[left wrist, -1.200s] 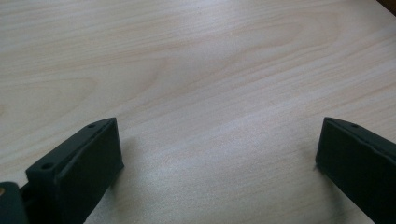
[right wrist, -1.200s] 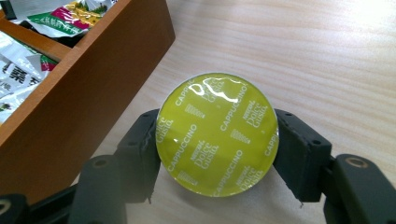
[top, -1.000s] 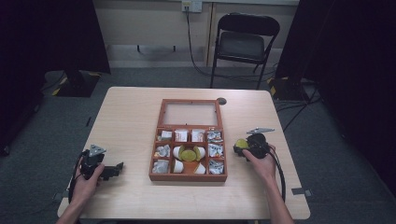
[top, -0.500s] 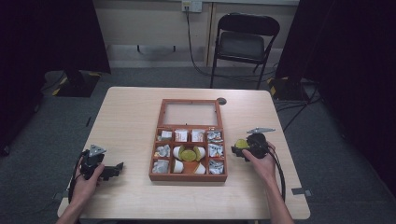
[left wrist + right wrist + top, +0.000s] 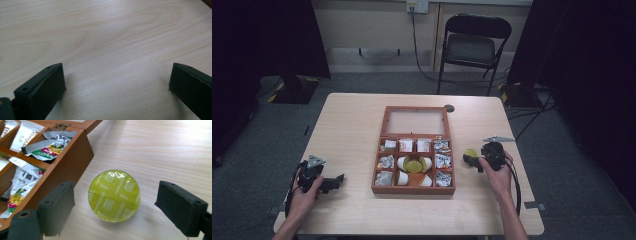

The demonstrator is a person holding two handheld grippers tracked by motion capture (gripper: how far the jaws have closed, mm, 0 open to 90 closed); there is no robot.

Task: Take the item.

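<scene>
A round green cappuccino capsule [image 5: 114,195] lies foil-up on the table just right of a wooden compartment box [image 5: 413,189]. My right gripper [image 5: 116,195] is open, with one jaw on each side of the capsule and neither touching it. In the high view, that right gripper [image 5: 473,160] points left toward the capsule [image 5: 470,153]. The box holds several tea sachets [image 5: 47,148], white capsules [image 5: 402,177] and another green capsule [image 5: 413,164]. My left gripper [image 5: 336,181] rests open near the table's front left, over bare wood [image 5: 112,50].
The box's glass lid [image 5: 415,121] lies open toward the far side. A small dark round disc [image 5: 448,108] sits in the tabletop behind the box. A folding chair [image 5: 472,47] stands beyond the table [image 5: 352,125]. Cables trail from both grippers toward the front edge.
</scene>
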